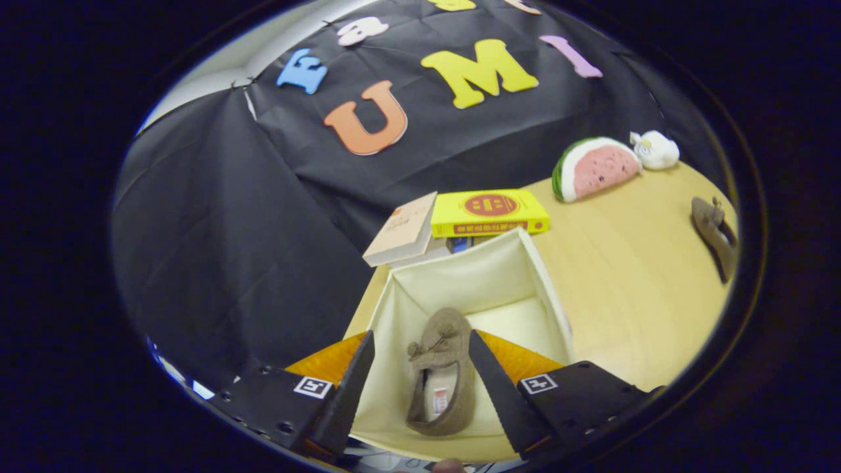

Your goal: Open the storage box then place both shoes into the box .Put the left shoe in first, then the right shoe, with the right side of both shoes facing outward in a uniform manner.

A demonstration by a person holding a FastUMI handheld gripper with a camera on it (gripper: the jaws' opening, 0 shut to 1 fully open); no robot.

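Hovering over the open storage box [552, 295] with the gripper [420, 374] spread wide, fingers apart and pressing on nothing. Lying between those fingers, down on the box floor: one brown shoe [441, 374], toe pointing toward the far wall, opening up, close to the box's left wall. Looks released, so probably the first shoe placed, though which foot it fits cannot be told from here. Just beyond the box's far wall: a tan book [402, 231] and a yellow book [489, 211], stacked on others. Farther past the box to the right, across the bare worktop [631, 282]: the second brown shoe [715, 236], well apart from the box. Beyond that, a watermelon-slice toy [594, 167] and a small white plush toy [655, 149] by the wall.

Risks from here: catching the soft box wall with a finger on the way out, dragging or tipping the box; fetching the second shoe turned the wrong way, leaving the pair mismatched; crowding the first shoe, given the free space lies on its right.
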